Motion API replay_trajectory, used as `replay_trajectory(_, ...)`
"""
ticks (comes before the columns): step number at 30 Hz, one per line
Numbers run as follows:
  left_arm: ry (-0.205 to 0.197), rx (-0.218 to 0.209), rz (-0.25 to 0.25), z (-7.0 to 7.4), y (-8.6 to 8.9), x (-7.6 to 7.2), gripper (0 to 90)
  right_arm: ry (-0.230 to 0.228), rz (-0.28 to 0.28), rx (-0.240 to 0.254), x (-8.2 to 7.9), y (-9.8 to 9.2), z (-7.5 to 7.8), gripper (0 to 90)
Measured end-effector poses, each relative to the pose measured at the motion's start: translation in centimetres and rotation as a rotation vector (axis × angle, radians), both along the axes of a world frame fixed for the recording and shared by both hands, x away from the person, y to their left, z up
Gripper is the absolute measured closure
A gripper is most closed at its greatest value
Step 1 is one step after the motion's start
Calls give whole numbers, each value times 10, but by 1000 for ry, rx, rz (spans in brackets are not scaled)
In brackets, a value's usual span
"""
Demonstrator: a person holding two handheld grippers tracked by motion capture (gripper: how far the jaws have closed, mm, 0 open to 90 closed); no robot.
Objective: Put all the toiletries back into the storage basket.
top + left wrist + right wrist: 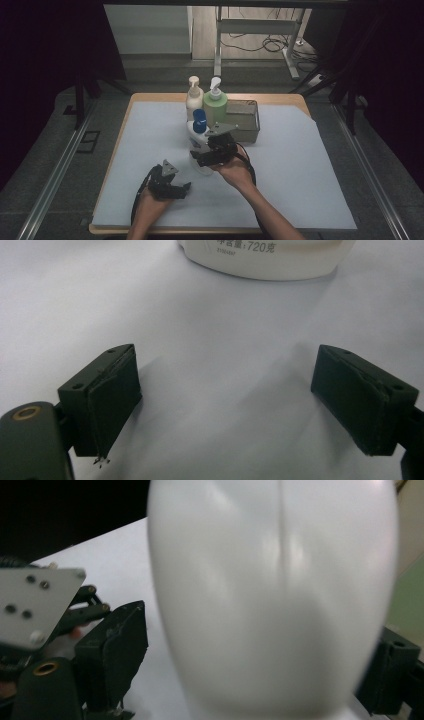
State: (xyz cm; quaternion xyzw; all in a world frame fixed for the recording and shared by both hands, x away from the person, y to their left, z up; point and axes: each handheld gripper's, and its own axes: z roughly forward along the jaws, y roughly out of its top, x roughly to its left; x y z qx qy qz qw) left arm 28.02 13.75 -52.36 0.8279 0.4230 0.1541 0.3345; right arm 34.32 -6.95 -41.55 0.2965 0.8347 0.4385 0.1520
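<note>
Bottle [199, 137], white with blue cap, upright mid-counter [300, 165], long axis vertical; stands between the spread pads of the right tongs [202, 156], no contact discernible at either pad; left tongs [181, 190] wide open, empty, toward the near edge.

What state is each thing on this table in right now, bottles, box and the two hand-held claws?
White bottle with blue cap: upright, between the right gripper's jaws.
Cream pump bottle: upright, pump on.
Green pump bottle with white pump: upright, beside the box.
Grey metal box: open on top, contents unclear.
Left gripper: open, nothing between its jaws, above the white sheet.
Right gripper: jaws around the white bottle; a gap shows at one pad.
</note>
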Motion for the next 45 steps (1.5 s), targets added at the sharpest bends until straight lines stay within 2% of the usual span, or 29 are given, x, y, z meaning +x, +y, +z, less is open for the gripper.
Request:
replay_trajectory(6, 0, 0, -2, 0, 0, 0, 121, -13, -19, -13, 5, 9, -1, 187)
replay_trajectory(10, 2, 1, -3, 0, 0, 0, 121, 1, -22, 3, 7, 12, -3, 296)
replay_trajectory(13, 0, 0, 1, 0, 0, 0, 121, -28, -38, -20, 7, 13, -2, 378)
replay_trajectory(17, -1, -1, -1, 0, 0, 0, 121, -21, -35, -14, 7, 10, -2, 388)
replay_trajectory(25, 0, -4, 3, 0, 0, 0, 121, -15, -12, -59, 2, 10, 4, 395)
replay_trajectory(28, 0, -4, 4, 0, 0, 0, 121, -8, -4, -60, 1, 7, 7, 396)
replay_trajectory(35, 0, -3, 3, 0, 0, 0, 121, 21, 1, -40, -2, -8, 23, 396)
replay_trajectory(45, 2, -2, 0, 0, 0, 0, 121, 20, -18, -46, -5, -34, 42, 397)
